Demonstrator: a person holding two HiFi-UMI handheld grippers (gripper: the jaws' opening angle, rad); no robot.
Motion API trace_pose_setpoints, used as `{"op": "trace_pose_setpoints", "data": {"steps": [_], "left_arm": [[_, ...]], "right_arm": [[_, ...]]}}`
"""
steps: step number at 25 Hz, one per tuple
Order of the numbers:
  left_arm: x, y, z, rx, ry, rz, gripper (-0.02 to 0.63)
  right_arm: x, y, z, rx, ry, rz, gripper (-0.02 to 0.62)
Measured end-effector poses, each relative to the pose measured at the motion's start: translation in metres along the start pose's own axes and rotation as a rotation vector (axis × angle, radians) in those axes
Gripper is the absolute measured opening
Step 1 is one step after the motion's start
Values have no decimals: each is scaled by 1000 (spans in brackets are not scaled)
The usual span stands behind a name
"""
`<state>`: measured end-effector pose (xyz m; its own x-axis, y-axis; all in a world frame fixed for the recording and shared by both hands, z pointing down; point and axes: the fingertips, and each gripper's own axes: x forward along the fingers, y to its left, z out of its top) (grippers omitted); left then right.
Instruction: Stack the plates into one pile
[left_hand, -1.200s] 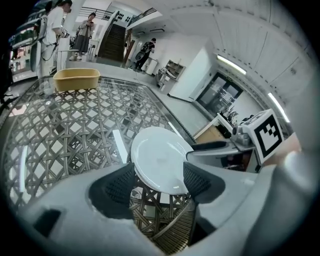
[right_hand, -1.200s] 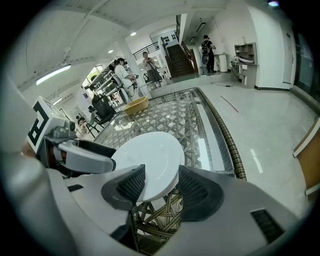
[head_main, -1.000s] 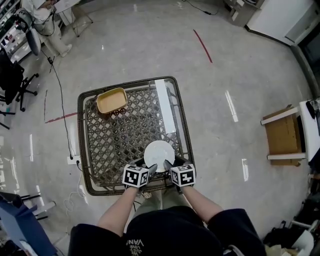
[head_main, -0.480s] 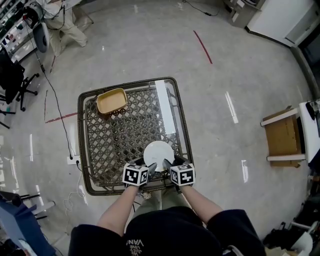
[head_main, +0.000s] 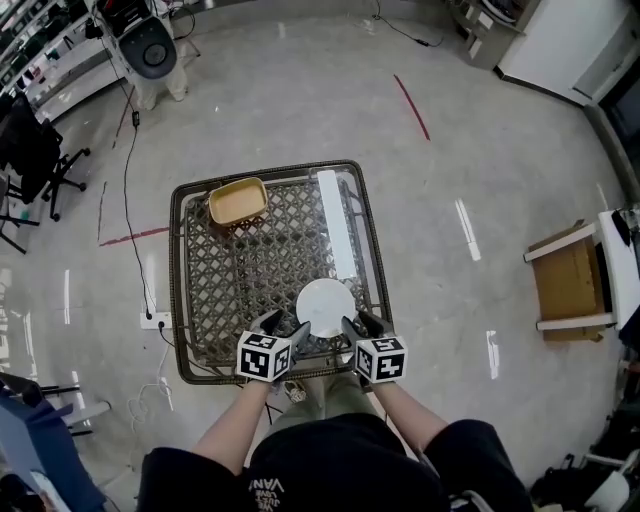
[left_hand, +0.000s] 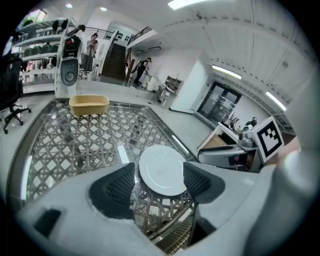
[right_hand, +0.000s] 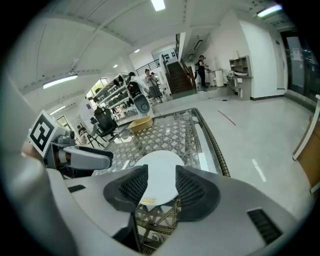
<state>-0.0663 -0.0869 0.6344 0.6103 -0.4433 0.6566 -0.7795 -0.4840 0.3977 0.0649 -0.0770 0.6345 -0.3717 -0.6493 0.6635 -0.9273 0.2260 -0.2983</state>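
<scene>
A round white plate (head_main: 325, 307) lies flat on the wicker-lattice table (head_main: 205, 290), near its front right edge. Whether more plates lie under it I cannot tell. My left gripper (head_main: 283, 328) hovers just before the plate's near left rim, open and empty. My right gripper (head_main: 360, 325) hovers at the near right rim; its jaws have just been closing but still stand apart, with nothing held. In the left gripper view the plate (left_hand: 161, 170) shows beyond the open left gripper (left_hand: 159, 182). In the right gripper view the plate (right_hand: 159, 172) lies on the table beyond the right gripper (right_hand: 161, 189).
A shallow yellow tray (head_main: 237, 201) stands at the table's far left corner. A white strip (head_main: 335, 225) runs along the table's right side. A wooden crate (head_main: 568, 270) sits on the floor to the right, a cable (head_main: 128, 200) to the left.
Both grippers have lifted and drawn back a little from the plate's near rim. The plate has stayed put on the table. The head view has shifted slightly.
</scene>
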Motion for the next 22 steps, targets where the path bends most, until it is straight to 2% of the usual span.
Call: {"op": "trace_pose_setpoints", "data": {"steps": [4,10,13,15,22], "left_arm": [[-44,-4,11,55,-110,19,294],[-126,-18,24,138,-297,41,125],[-163,-27,22,161,-370,36,59],[-184,-34,19,171,-408,37,37],[-235,-53,7,223,-463,79,21]], "right_arm": [[-32,20,10,0,-103,8,119],[-93,61,28,-28,-268,30,7],[-122,84,33,-41,-333,48,3],[-138,98,36,-63,-369,62,3],[-176,142,47,-177,-425,159,2]]}}
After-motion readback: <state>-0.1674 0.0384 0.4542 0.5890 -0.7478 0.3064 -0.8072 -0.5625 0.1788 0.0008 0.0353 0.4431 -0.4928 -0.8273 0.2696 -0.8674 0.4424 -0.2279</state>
